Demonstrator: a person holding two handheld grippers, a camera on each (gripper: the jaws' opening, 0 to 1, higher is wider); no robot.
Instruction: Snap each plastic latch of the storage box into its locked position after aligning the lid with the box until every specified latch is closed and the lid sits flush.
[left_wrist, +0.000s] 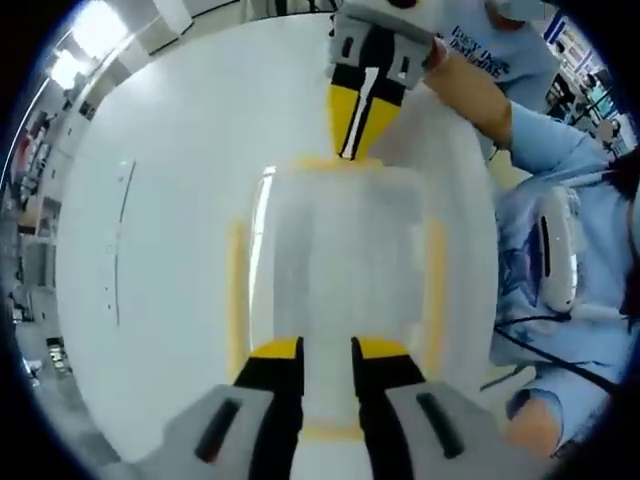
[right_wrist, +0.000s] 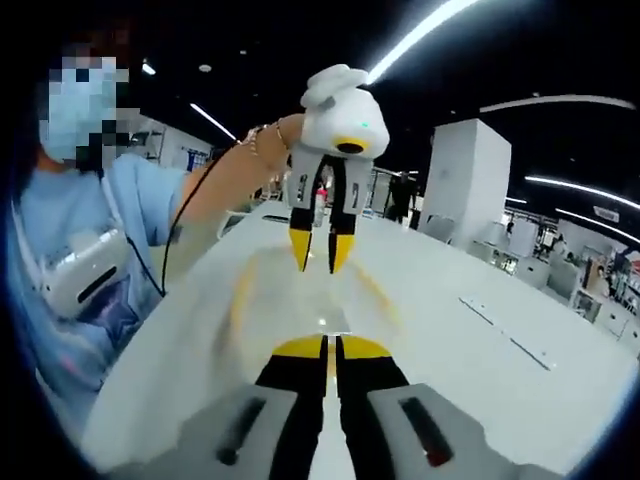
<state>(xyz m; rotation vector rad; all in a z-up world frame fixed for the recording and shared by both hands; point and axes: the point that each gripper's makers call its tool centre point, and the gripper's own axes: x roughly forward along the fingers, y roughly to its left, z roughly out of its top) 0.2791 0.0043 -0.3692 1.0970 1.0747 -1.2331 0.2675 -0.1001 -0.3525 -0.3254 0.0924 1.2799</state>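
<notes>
**Both grippers at opposite ends of the box: latches could be missed or the lid pushed askew**

Nearest in the left gripper view, the left gripper (left_wrist: 326, 362) stands with its jaws slightly parted over the near end of the storage box (left_wrist: 340, 270), holding nothing that I can make out. A yellow latch (left_wrist: 330, 432) lies just under and between those jaws at the box's near edge. Further yellow strips run along the left side (left_wrist: 237, 290) and the right side (left_wrist: 435, 290) of the clear lid (left_wrist: 340, 230). At the far end, the right gripper (left_wrist: 361, 128) points down with its jaws nearly together, tips touching or just above the far yellow latch (left_wrist: 340, 162); contact cannot be confirmed.

In the right gripper view, that gripper's own jaws are almost closed, grasping nothing, with the box blurred just ahead of them on the white worktop (right_wrist: 480, 300).

The risks, as I judge them: pressing one end hard while the lid is not seated could tip or slide the lid, leaving it off flush. Narrow tips could also slip off a smooth latch, and the light box could skid on the worktop. Whether any latch is already locked cannot be told through the glare.
</notes>
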